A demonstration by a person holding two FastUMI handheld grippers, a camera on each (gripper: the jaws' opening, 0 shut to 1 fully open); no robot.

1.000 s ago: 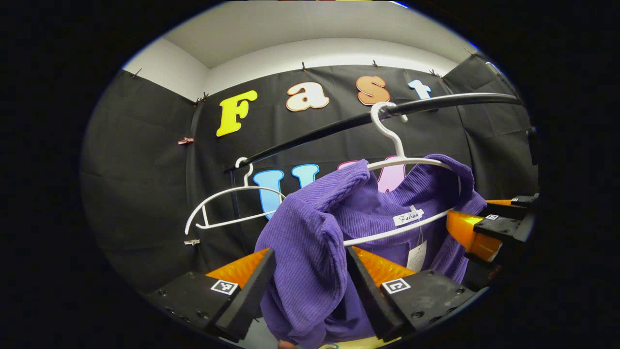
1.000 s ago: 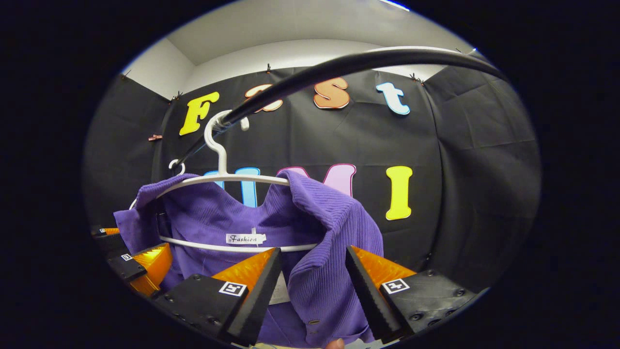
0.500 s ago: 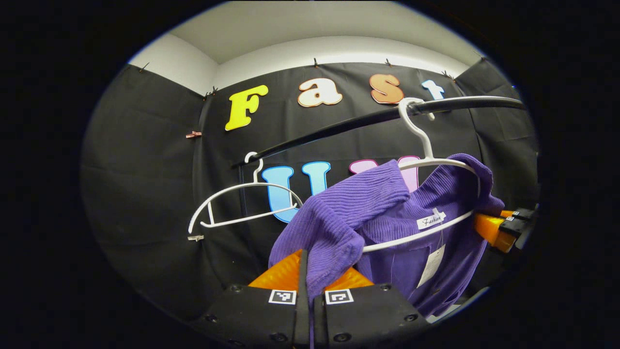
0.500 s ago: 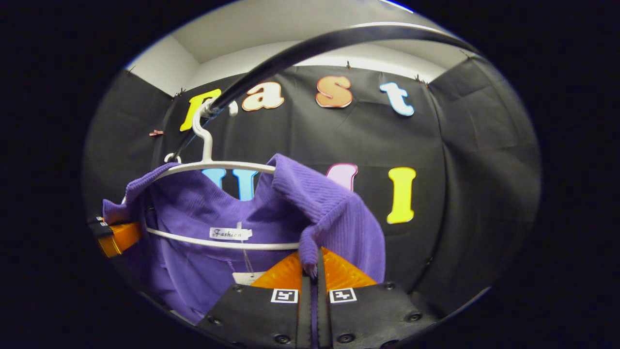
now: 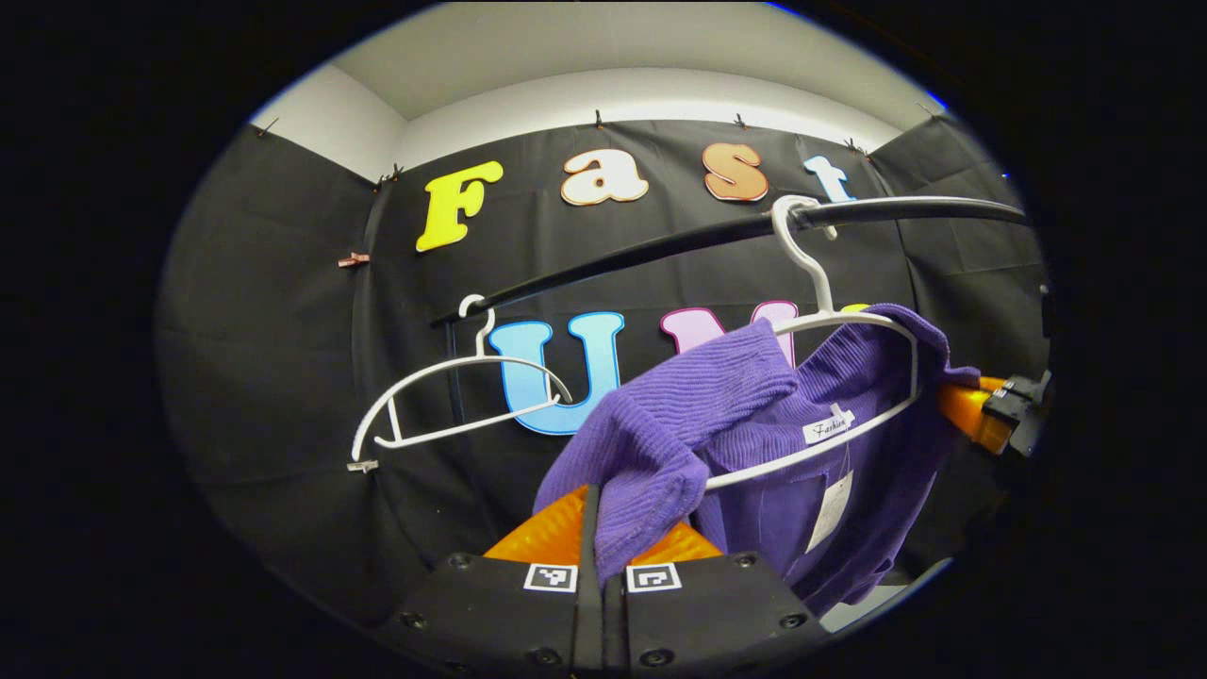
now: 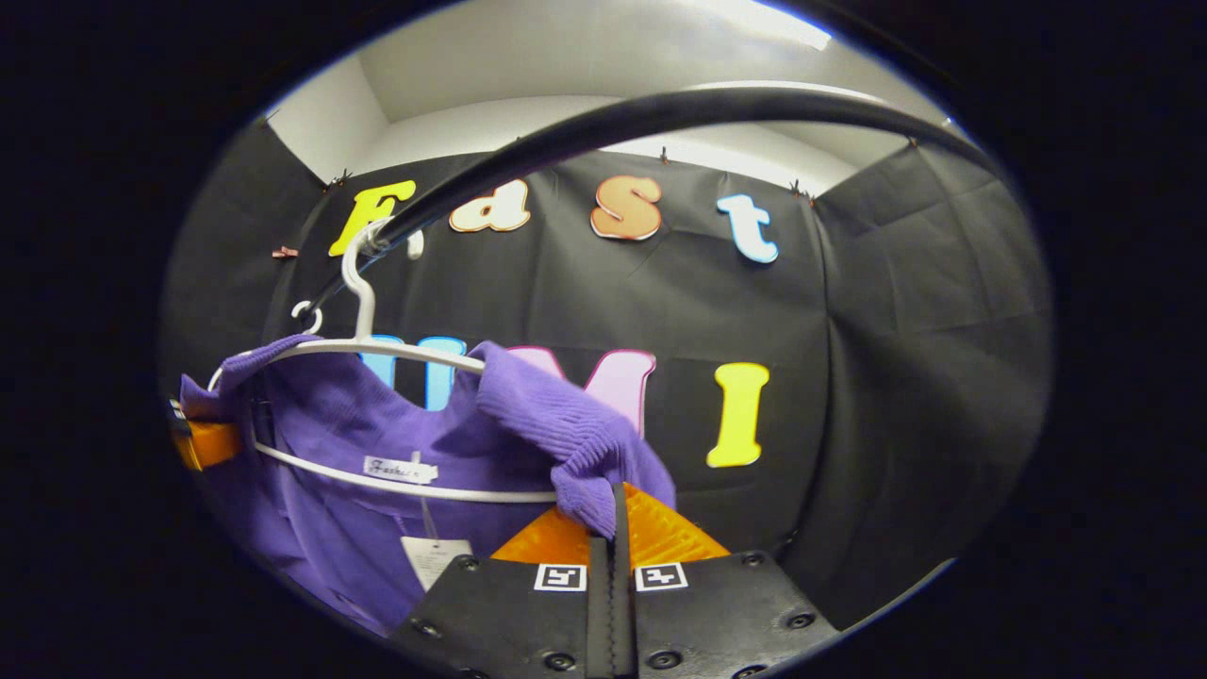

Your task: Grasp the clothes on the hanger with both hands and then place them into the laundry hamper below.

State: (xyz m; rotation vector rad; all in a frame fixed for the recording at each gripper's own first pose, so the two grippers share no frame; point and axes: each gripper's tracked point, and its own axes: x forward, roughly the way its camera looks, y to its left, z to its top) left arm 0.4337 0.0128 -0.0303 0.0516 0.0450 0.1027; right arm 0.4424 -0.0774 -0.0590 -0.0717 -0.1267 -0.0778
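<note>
Your left hand-held gripper and right hand-held gripper are each clamped on a shoulder of the purple sweater, which hangs on the white hanger on the black rail. Pull unevenly and the collar could snag, dragging the hanger off.

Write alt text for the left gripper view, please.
The left claw is clamped shut on a shoulder of a purple sweater hanging on a white hanger from a black rail. An empty white hanger hangs further left.
</note>
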